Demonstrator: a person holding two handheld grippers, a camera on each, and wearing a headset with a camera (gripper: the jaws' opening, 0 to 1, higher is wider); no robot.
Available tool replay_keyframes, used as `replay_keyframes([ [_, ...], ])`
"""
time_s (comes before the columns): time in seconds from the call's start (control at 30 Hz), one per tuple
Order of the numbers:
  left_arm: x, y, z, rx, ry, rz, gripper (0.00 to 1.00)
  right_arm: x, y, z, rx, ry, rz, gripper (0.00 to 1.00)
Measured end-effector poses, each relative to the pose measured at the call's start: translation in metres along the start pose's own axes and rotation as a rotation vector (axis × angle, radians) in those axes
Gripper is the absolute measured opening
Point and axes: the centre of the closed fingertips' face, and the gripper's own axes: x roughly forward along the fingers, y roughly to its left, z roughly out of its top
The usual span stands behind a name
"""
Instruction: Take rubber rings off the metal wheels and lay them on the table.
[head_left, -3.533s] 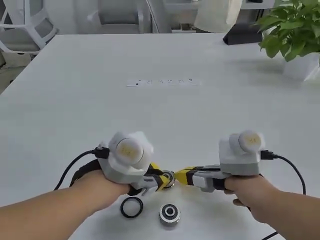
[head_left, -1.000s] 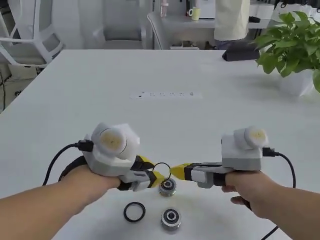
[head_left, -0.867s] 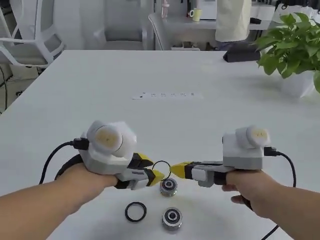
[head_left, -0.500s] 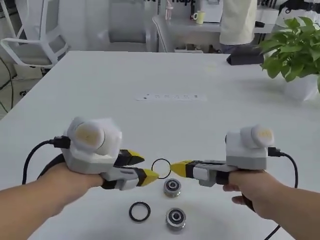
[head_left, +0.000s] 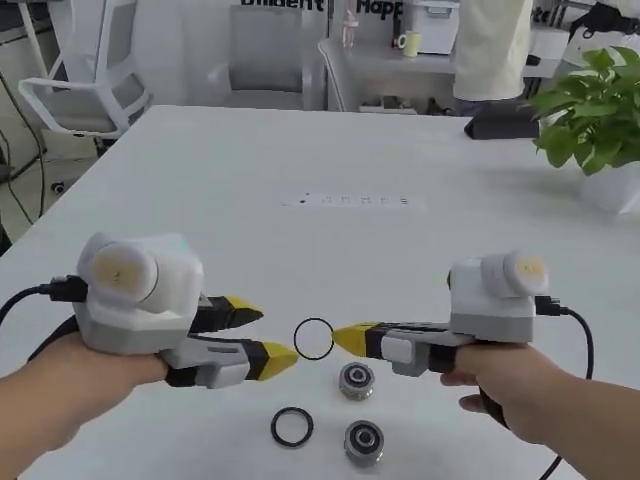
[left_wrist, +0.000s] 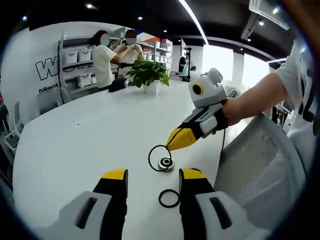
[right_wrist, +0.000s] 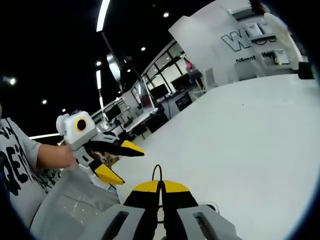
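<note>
In the head view, the right gripper (head_left: 345, 340) is clenched on the edge of a black rubber ring (head_left: 314, 320). It holds the ring upright in the air, above the white table (head_left: 300, 150) and just on the far side of a metal wheel (head_left: 357, 380). The left gripper (head_left: 258, 336) hangs just left of the ring, not touching it, with its jaws spread and nothing between them. A second metal wheel (head_left: 363, 440) sits nearer. A second rubber ring (head_left: 273, 427) lies flat on the table to its left. The held ring looks clear of its wheel, and pinching it by one edge probably leaves it free to be lowered flat.

In the left gripper view, that gripper's own yellow tips stand wide apart around bare table. Past them the right gripper (left_wrist: 172, 142) dangles the black rubber ring (left_wrist: 149, 159) in front of the metal wheel (left_wrist: 166, 164). The second rubber ring (left_wrist: 160, 198) lies nearer.

In the right gripper view, its own jaws are pressed together. The ring rises from them edge-on as a thin dark arc (right_wrist: 154, 172). The left gripper (right_wrist: 124, 162) waits to the left, released.
</note>
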Motion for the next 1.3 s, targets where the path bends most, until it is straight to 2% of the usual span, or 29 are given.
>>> replay_keyframes([
  [0.23,-0.018,0.006,-0.017,-0.016,0.011,0.024,0.39,0.008,0.009,-0.006,-0.015,0.030,0.018,0.00],
  [0.37,-0.027,0.007,-0.022,-0.021,0.009,0.037,0.41,0.012,0.013,-0.008,-0.020,0.041,0.026,0.00],
  [0.7,-0.045,0.001,-0.029,-0.038,0.001,0.047,0.47,0.024,0.018,-0.024,-0.030,0.091,0.038,0.00],
  [1.0,-0.054,-0.003,-0.040,-0.037,0.008,0.053,0.50,0.031,0.022,-0.044,-0.043,0.168,0.042,0.00],
  [1.3,-0.063,-0.001,-0.044,-0.042,0.012,0.070,0.51,0.034,0.016,-0.057,-0.055,0.230,0.014,0.00],
])
